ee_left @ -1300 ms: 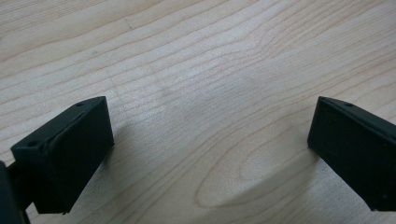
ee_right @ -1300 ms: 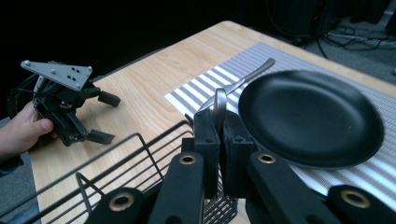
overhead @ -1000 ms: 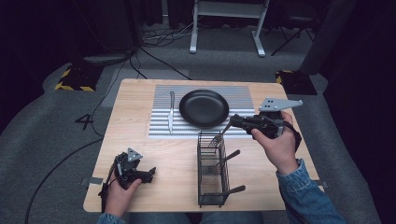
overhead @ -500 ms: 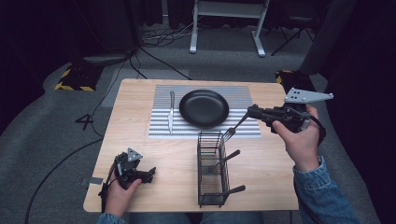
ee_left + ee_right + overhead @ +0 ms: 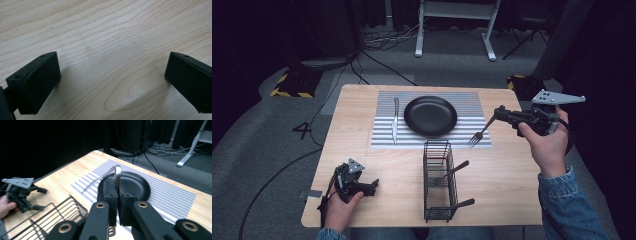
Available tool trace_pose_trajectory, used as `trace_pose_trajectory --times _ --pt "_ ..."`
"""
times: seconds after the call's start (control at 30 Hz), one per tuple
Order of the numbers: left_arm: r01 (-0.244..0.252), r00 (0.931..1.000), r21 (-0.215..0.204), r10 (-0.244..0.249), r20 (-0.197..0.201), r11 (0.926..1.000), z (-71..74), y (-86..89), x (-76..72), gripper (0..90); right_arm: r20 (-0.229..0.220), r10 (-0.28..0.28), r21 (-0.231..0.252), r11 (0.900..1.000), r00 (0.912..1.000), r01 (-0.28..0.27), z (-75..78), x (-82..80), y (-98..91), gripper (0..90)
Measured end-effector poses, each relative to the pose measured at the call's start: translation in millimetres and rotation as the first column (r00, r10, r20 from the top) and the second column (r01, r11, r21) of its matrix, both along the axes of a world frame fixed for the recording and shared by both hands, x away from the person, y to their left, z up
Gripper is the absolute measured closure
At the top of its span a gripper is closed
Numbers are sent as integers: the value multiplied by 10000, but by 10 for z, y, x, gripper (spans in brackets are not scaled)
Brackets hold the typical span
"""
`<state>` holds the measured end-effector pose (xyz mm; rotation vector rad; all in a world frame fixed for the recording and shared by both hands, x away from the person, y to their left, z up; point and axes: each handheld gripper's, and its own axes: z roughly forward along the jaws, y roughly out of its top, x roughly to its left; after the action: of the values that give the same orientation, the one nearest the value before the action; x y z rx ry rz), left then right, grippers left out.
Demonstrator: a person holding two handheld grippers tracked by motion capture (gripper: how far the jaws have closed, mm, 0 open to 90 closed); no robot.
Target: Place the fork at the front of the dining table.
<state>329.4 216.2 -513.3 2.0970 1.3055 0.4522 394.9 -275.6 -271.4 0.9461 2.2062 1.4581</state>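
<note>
Right gripper [image 5: 499, 112]: my jaws are pressed together on the handle of a fork [image 5: 479, 134], held above the counter [image 5: 512, 170] near its right edge, tines hanging over the striped placemat's [image 5: 382, 140] right end.
Left gripper [image 5: 374, 184]: my jaws are spread wide with bare wood between them, resting at the counter's near-left corner.
Wire basket [image 5: 438, 181]: near edge, middle; two dark-handled utensils lie inside.
Black plate [image 5: 430, 116]: on the placemat, a knife [image 5: 395, 120] just beside it.

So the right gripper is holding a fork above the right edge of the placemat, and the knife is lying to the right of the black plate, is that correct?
Not quite. The right gripper does hold the fork above the right edge of the placemat, but the knife lies to the left of the black plate, not the right. The high view shows this.
</note>
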Motion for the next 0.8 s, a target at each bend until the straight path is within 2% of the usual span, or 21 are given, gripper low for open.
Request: trace_pose_trajectory --times 0.17,0.37,0.53,0.8 --pt "1 10000 -10 -1 5 10000 -1 0 0 3 -22 -391 -336 9987 9992 390 -58 144 -57 871" --pt "-2 10000 -3 2 0 10000 0 0 0 3 -49 -908 -424 9950 9959 905 -164 332 -151 870" --pt "-2 10000 -2 2 1 10000 0 0 0 3 -264 -1138 -573 9920 9932 1122 -353 461 -194 870" --pt "0 10000 -9 0 4 10000 -1 0 0 3 -501 -1220 -1240 9856 9913 1150 -679 553 -164 870"
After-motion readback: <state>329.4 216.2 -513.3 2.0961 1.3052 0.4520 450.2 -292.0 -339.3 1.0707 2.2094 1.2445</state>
